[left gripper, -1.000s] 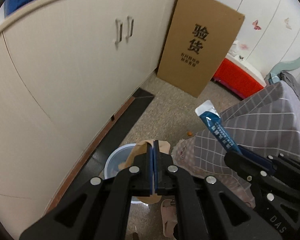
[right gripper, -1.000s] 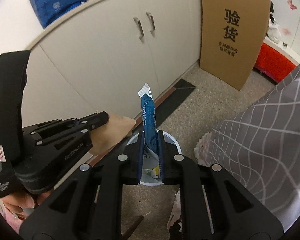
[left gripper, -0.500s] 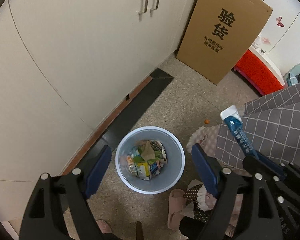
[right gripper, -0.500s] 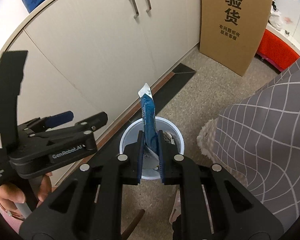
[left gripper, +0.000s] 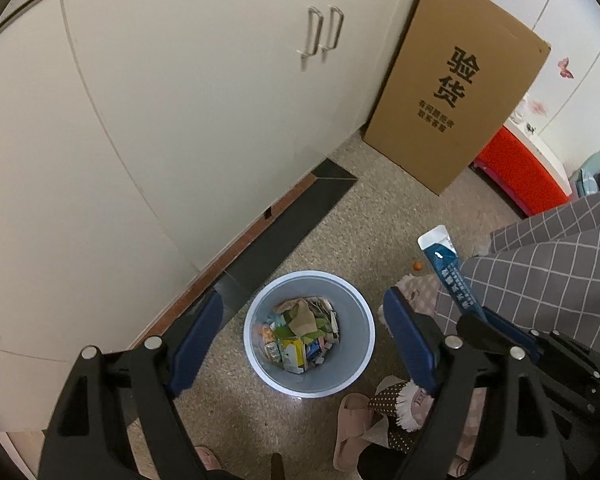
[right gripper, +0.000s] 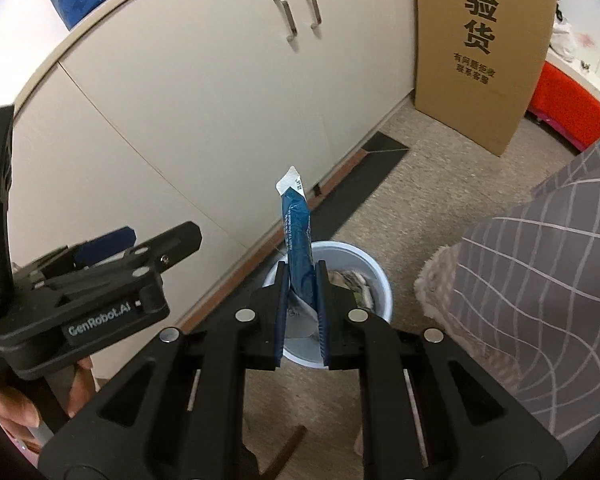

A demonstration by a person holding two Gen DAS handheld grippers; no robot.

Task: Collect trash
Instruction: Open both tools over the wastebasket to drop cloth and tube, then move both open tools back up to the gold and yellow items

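We see a speckled beige floor [left gripper: 372, 216] running along a wall of cream cabinet doors [left gripper: 204, 112] with paired metal handles, and a tall brown cardboard box [left gripper: 456, 92] with black printed characters leaning at the cabinet's end. A red storage box [left gripper: 520, 176] sits beyond it, and a grey checked cloth [left gripper: 548, 272] drapes in from the right.

On the floor, close to the cabinet base, stands a round pale blue plastic waste bin [left gripper: 356, 368], partly filled with wrappers and a crumpled brown paper scrap [left gripper: 302, 318].

We look down between the left gripper [left gripper: 304, 340] and its blue-padded fingers, which have just sprung wide apart above the bin with nothing between them.

The right gripper [right gripper: 302, 300] is clamped on a long blue and white foil sachet [right gripper: 296, 232], which stands upright from the pads. In its view the sachet is lined up with the bin's near rim. A pink slipper [left gripper: 352, 432] lies beside the bin.
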